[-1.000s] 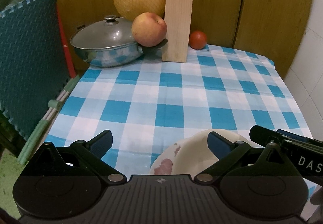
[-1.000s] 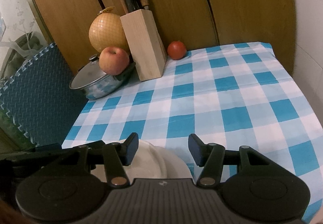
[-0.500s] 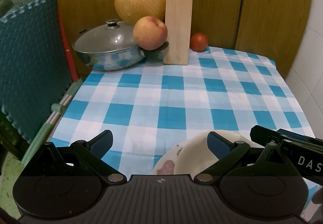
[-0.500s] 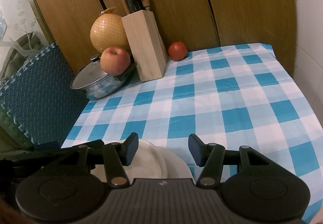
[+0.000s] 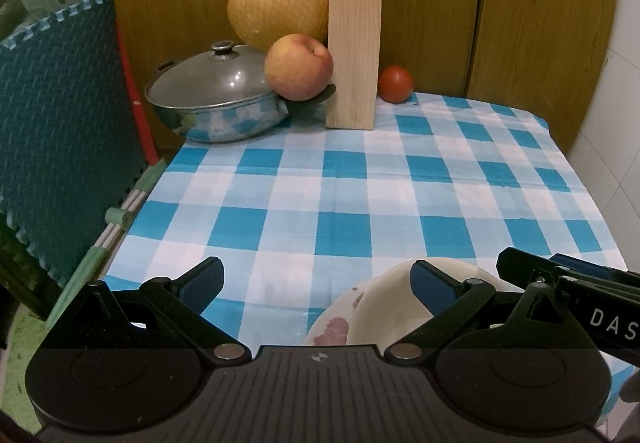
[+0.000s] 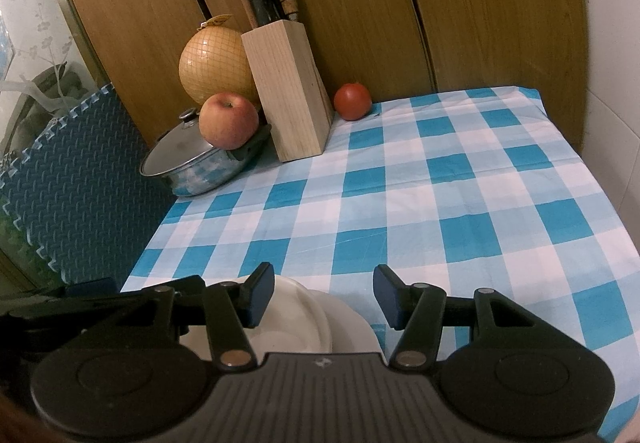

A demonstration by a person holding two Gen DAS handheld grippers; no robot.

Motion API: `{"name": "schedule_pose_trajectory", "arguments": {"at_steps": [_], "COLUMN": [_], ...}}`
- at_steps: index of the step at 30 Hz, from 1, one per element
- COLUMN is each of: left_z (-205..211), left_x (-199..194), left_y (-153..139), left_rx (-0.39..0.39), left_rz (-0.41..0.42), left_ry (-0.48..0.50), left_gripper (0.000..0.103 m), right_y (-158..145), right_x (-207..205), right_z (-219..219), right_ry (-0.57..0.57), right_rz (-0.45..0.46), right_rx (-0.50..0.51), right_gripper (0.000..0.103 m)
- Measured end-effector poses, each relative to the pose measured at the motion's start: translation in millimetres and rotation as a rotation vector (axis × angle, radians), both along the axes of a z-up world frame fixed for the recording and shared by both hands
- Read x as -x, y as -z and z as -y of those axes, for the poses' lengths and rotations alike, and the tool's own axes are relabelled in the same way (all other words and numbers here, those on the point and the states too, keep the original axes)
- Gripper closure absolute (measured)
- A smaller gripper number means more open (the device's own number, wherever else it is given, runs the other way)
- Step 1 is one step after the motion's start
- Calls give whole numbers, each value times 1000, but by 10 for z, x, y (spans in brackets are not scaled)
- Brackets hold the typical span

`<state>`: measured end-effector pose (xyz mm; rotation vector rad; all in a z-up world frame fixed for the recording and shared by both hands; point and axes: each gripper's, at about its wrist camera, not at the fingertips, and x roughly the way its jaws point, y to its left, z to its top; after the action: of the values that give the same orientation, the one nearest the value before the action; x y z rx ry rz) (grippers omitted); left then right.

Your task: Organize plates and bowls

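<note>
Left view is drifting very slightly

From the left gripper (image 5: pixel 316 273), the pot (image 5: pixel 216 103) and knife block (image 5: pixel 354 55) are sitting a touch lower in frame than a second ago.

Both grippers point down and forward, toward twelve o'clock. The left gripper (image 5: pixel 316 289) and the right gripper (image 6: pixel 323 293) have jaws wide apart, holding nothing.

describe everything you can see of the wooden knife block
The knife block is a tall rectangular box of pale, unfinished-looking wood, standing upright at the back of the checked tablecloth near the wooden panels. Three worn handles stick out of its top. The pot's dark handle reaches its base; whether they touch is unclear.
</note>
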<state>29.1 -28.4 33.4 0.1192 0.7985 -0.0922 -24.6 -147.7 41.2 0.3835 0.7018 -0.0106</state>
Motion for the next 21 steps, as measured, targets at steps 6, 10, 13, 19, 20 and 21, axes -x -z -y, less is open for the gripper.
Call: {"name": "schedule_pose_trajectory", "arguments": {"at_steps": [6, 10, 13, 19, 20, 21], "left_z": [-1, -3, -10, -7, -7, -3], "left_x": [-1, 2, 2, 5, 7, 8], "left_y": [-2, -4, -8, -7, -7, -8], "left_rx": [-2, -6, -9, -12, -12, -13], "left_rz": [1, 4, 6, 7, 8, 8], "left_ry": [0, 1, 1, 0, 0, 0], "left_gripper": [2, 2, 2, 2, 2, 2], "right_y": [1, 1, 1, 3, 3, 2], "right_x": [-1, 0, -1, 1, 2, 3], "right_z": [0, 5, 6, -4, -2, -6], "right_ry": [0, 0, -1, -1, 0, 0], "right_rz": [0, 0, 0, -1, -1, -1], "right_rx": [0, 1, 0, 1, 1, 2], "right_gripper": [50, 50, 50, 50, 50, 50]}}
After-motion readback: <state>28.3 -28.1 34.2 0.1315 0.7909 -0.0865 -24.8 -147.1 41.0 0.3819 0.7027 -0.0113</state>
